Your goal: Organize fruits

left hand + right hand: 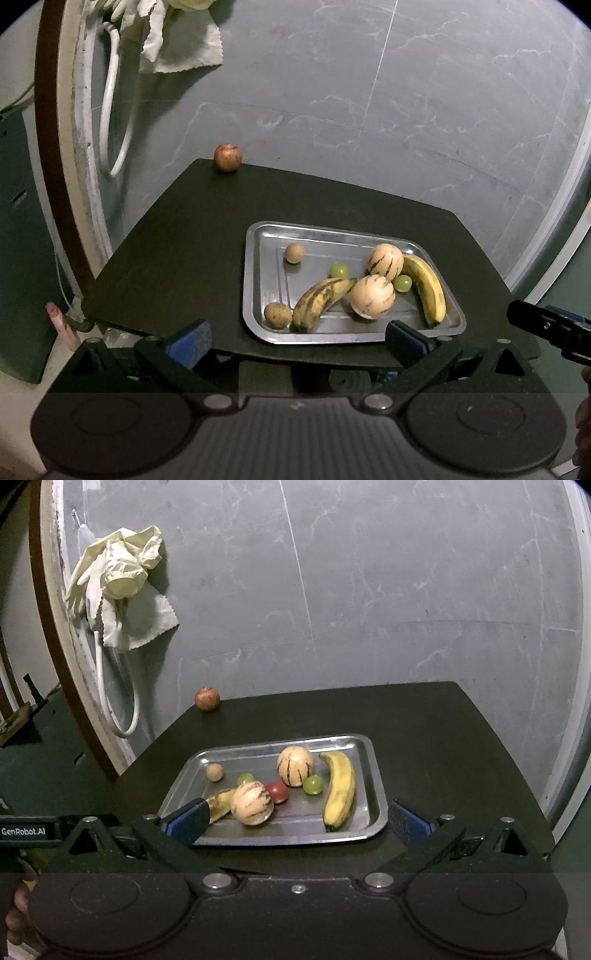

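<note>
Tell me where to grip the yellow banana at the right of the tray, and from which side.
Grip the yellow banana across its thick middle, coming down from above. It lies flat along the tray's right wall, leaving little side access, and a green grape sits close on its left.

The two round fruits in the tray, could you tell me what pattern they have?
Pale cream skin with dark vertical stripes, clearest in the right wrist view: round fruits and.

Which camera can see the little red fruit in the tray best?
The right wrist camera: the red fruit shows clearly between the striped melon and a green grape. In the left wrist view, it is hidden, probably behind a melon.
</note>
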`<state>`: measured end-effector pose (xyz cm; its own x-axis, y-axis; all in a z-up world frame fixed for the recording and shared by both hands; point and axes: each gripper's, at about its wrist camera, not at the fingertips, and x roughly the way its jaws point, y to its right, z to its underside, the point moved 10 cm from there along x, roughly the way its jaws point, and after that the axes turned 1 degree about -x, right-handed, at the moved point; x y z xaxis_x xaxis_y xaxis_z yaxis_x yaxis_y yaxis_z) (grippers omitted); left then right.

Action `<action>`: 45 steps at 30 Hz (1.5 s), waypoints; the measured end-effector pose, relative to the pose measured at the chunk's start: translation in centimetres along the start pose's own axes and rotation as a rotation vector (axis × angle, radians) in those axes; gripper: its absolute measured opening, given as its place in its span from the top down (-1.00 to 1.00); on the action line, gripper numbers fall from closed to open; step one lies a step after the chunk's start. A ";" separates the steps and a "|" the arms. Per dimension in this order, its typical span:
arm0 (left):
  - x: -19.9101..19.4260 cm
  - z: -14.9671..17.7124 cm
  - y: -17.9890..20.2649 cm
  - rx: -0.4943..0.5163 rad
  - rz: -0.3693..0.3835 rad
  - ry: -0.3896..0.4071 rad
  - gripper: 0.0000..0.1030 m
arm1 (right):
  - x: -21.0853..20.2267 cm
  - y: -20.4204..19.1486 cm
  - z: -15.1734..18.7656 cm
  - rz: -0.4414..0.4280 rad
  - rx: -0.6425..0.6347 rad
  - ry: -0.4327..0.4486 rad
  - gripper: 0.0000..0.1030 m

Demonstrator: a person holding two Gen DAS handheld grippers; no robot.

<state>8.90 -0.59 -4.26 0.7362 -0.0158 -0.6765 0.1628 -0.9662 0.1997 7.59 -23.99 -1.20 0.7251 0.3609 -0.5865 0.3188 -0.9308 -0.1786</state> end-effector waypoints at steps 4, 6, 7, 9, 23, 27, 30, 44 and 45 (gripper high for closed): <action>-0.5 0.5 0.2 0.000 -0.005 -0.002 -0.99 | -0.3 0.2 0.6 0.002 0.000 -0.015 -0.99; -0.8 0.7 0.3 0.001 -0.008 -0.005 -0.99 | -0.5 0.3 0.8 0.002 0.001 -0.017 -0.99; -0.9 0.9 0.3 0.001 -0.009 -0.005 -0.99 | -0.6 0.3 0.9 0.002 0.001 -0.019 -0.99; -1.1 1.1 0.4 0.003 -0.011 -0.006 -0.99 | -0.7 0.4 1.1 0.001 0.003 -0.021 -0.99; -1.9 1.8 0.9 0.009 -0.020 -0.007 -0.99 | -1.4 0.6 1.5 -0.003 0.005 -0.022 -0.99; -2.0 1.8 0.8 0.008 -0.020 -0.004 -0.99 | -1.6 0.5 1.5 -0.004 0.005 -0.022 -0.99; -2.2 1.9 0.8 0.008 -0.021 -0.002 -0.99 | -1.6 0.6 1.5 -0.005 0.005 -0.023 -0.99; -2.1 1.7 0.9 0.013 -0.021 -0.005 -0.99 | -1.4 0.7 1.4 -0.001 0.009 -0.027 -0.99; -2.1 1.7 0.9 0.016 -0.024 -0.004 -0.99 | -1.3 0.7 1.4 -0.001 0.008 -0.028 -0.99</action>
<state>6.43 -1.89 -3.87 0.7295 0.0069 -0.6839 0.1701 -0.9703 0.1717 5.97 -25.19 -1.66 0.7077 0.3598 -0.6081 0.3140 -0.9311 -0.1854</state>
